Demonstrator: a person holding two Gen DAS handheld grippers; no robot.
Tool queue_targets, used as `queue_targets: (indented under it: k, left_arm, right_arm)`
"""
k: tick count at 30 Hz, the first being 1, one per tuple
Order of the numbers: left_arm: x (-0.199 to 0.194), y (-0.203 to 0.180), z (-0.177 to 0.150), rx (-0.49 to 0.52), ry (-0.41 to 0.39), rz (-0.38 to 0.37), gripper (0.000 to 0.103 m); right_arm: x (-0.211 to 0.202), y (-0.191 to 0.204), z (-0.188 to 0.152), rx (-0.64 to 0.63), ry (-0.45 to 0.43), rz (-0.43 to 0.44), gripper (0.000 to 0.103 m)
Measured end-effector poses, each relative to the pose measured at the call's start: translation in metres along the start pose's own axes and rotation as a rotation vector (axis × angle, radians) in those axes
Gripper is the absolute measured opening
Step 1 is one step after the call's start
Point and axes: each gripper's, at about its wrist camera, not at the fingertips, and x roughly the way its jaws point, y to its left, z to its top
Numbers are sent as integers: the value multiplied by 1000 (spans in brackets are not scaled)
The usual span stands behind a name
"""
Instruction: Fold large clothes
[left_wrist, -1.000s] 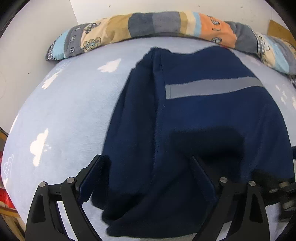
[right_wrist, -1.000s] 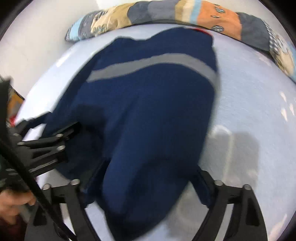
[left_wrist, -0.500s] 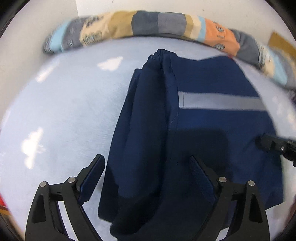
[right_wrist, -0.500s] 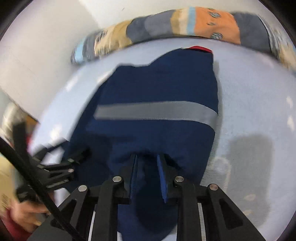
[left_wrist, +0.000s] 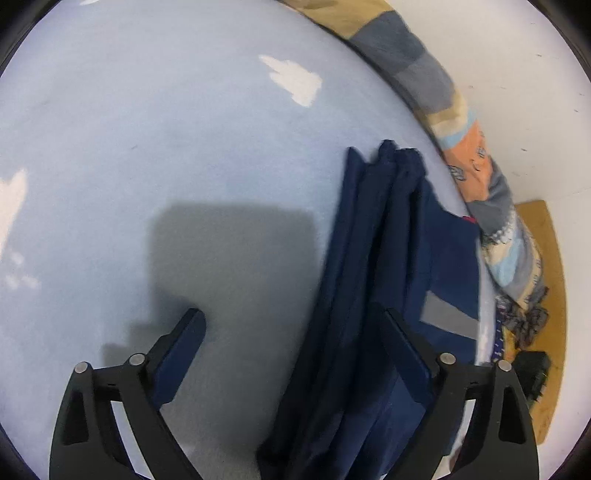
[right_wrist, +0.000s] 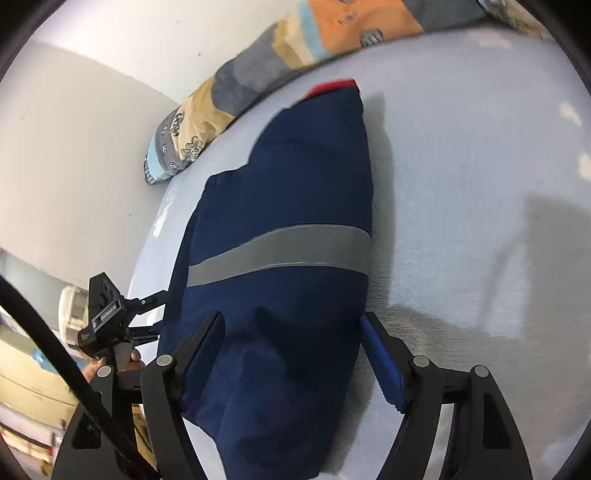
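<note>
A navy garment (right_wrist: 295, 192) with a grey reflective stripe (right_wrist: 280, 253) lies folded on a light blue bed sheet (right_wrist: 480, 184). In the left wrist view it shows as layered navy folds (left_wrist: 369, 258) at the right. My right gripper (right_wrist: 291, 328) is open and empty, its jaws straddling the garment's near end. My left gripper (left_wrist: 291, 325) is open and empty; its right finger is over the garment's left edge, its left finger over bare sheet. The left gripper also shows at the garment's left side in the right wrist view (right_wrist: 147, 314).
A patchwork bolster (right_wrist: 280, 62) lies along the wall beyond the garment and shows at the right in the left wrist view (left_wrist: 480, 173). White walls bound the bed. A brown board (left_wrist: 543, 295) stands beyond the bolster. The sheet (left_wrist: 166, 147) has white cloud prints.
My right gripper has opened and let go of the garment's near end. My left gripper has swung left, so the garment now sits at the right of its view.
</note>
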Motion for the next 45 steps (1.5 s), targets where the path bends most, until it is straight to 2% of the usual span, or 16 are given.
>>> queue_targets:
  k: [3,7,8,11,12,13,15,16,17,19,20,22,25,30,37,45]
  left_arm:
    - [10,-6,6,13,43,-94,100]
    - [28,-21,13,56,62,-95,102]
    - [29,-25,14,64,61,-102,102]
    - [34,-42,12,123,49,-98,101]
    - [37,-52,10,162,52,-69,95]
    - [40,-57,8,188,50,-49,76]
    - [44,-68,4,214,48,-33,63]
    - [44,-74,0,234,35,-10,57]
    - [44,-79,-2,256,31,2,52]
    - [41,-91,-7,285,16,9,33]
    - [38,-94,-9,296,2,16,28]
    - [32,-108,-16,343,-25,56,20]
    - [22,-123,-26,376,-59,80,16]
    - [6,-142,-41,399,-73,65,14]
    - [-22,-187,-92,503,-70,6,14]
    - [2,-227,-171,612,6,1,14]
  right_arm:
    - [17,-13,4,47,23,58,86]
    - [37,-11,6,52,22,136,99]
    - [40,-7,7,39,23,132,103]
    - [49,4,10,-13,24,101,103]
    - [49,6,10,-29,27,87,103]
    - [50,9,10,-44,25,73,103]
    - [50,13,8,-82,22,21,94]
    - [51,16,7,-107,17,-29,80]
    - [50,18,6,-126,11,-57,74]
    - [45,20,4,-132,-3,-72,62]
    - [43,22,3,-139,-13,-89,55]
    - [38,35,1,-196,-31,-144,49]
    - [30,56,-6,-270,-54,-209,42]
    - [6,74,-16,-311,-64,-215,40]
    - [-64,64,-45,-282,-76,-208,39]
    - [-129,23,-89,-245,-94,-269,39]
